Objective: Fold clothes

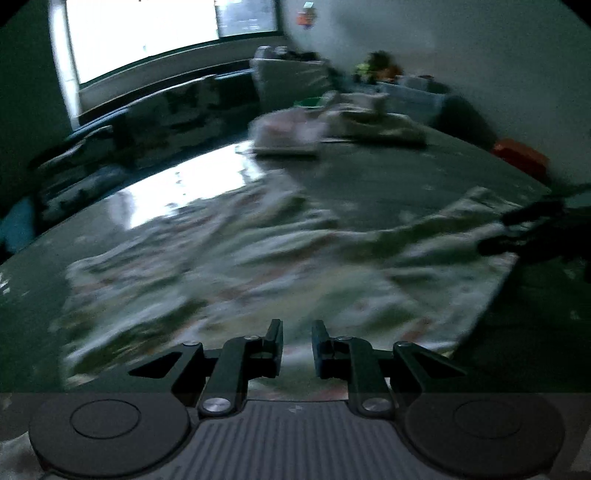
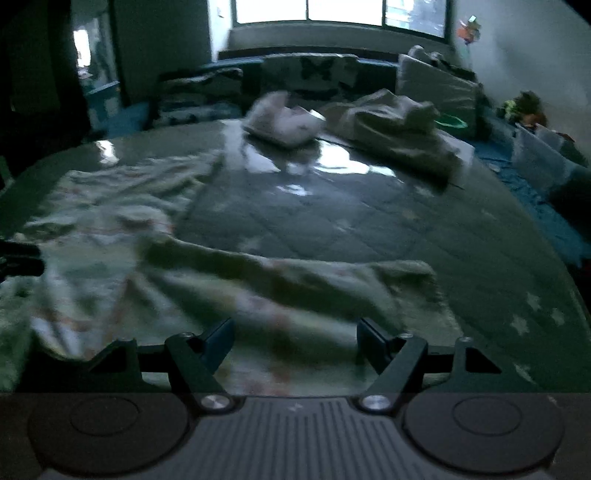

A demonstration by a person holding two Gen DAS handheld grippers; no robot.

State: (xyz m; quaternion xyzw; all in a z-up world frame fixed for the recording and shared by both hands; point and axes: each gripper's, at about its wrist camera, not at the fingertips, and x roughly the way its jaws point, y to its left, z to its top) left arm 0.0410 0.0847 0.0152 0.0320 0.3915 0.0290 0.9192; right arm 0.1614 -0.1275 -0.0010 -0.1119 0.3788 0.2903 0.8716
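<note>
On the dark quilted bed (image 2: 369, 221), a pale printed garment (image 1: 229, 258) sprawls rumpled mid-frame, unfolded, two cloth piles (image 2: 391, 125) behind; left gripper (image 1: 297, 343) slightly parted, right gripper (image 2: 295, 343) spread wide, both empty.

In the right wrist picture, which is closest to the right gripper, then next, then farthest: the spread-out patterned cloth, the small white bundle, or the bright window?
1. Spread-out patterned cloth, directly under the right gripper.
2. Small white bundle, mid-bed, slightly left of centre.
3. Bright window, on the far wall, top.
</note>
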